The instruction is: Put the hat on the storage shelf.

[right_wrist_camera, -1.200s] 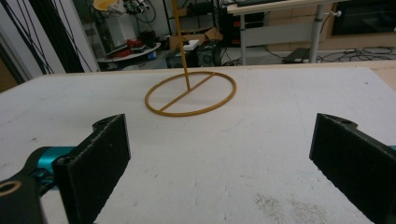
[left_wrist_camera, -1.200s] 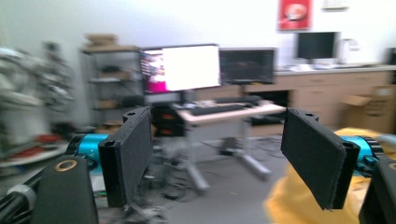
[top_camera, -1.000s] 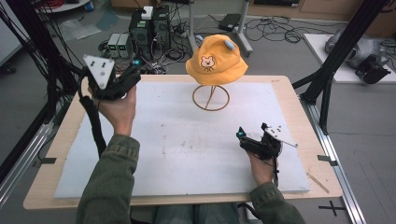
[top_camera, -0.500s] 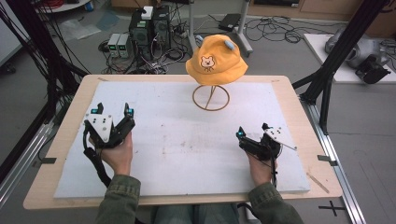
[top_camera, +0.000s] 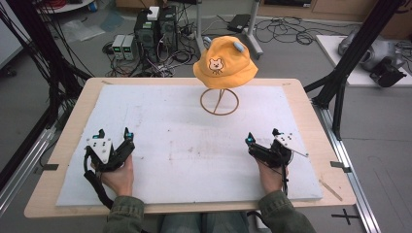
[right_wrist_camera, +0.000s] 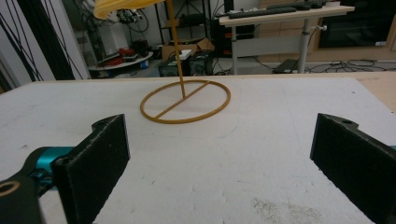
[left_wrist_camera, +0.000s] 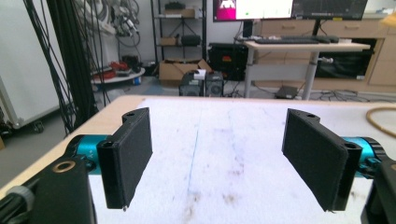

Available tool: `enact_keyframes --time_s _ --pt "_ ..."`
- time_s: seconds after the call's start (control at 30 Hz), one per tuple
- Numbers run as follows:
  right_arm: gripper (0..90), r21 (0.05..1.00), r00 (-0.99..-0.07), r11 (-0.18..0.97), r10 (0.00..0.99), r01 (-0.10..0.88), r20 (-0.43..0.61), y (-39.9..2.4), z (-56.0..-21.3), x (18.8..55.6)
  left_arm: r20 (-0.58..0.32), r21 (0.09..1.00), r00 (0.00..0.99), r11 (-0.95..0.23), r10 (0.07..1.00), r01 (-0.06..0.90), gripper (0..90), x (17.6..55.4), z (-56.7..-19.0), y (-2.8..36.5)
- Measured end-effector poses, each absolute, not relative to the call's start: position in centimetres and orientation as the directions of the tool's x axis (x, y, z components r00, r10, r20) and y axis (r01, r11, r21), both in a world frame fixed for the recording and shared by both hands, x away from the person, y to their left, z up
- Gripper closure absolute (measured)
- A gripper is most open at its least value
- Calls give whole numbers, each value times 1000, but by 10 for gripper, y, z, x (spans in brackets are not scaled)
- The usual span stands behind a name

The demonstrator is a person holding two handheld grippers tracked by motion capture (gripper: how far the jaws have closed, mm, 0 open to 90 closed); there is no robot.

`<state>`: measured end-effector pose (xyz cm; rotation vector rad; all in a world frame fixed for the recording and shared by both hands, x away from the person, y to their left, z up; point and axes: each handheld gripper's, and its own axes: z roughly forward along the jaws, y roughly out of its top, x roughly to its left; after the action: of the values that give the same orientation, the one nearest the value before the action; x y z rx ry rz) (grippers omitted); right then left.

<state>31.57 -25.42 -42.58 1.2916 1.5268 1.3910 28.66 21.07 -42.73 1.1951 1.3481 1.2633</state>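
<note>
Left gripper point(top_camera: 114, 139) at near left of the table point(top_camera: 68, 136), jaws spread, nothing between them. Orange hat point(top_camera: 225, 65) sits on a wire stand point(top_camera: 219, 101) at far centre, well apart from both grippers. Right gripper point(top_camera: 263, 137) at near right, jaws spread, empty.

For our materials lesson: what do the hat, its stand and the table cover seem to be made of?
Hat: soft orange cloth, matt, its brim drooping; probably cotton.
Stand: thin stiff rod bent into a ring and post, tan; wire or wood, unclear.
Table cover: white matt sheet, scuffed and stained; perhaps foam board or painted board.
</note>
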Motion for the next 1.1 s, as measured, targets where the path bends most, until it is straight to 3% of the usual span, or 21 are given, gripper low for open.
enact_keyframes --time_s 1.1 --pt "43 978 -250 -57 962 203 108 -249 -428 314 16 997 -109 -8 994 74 247 293 -430 211"
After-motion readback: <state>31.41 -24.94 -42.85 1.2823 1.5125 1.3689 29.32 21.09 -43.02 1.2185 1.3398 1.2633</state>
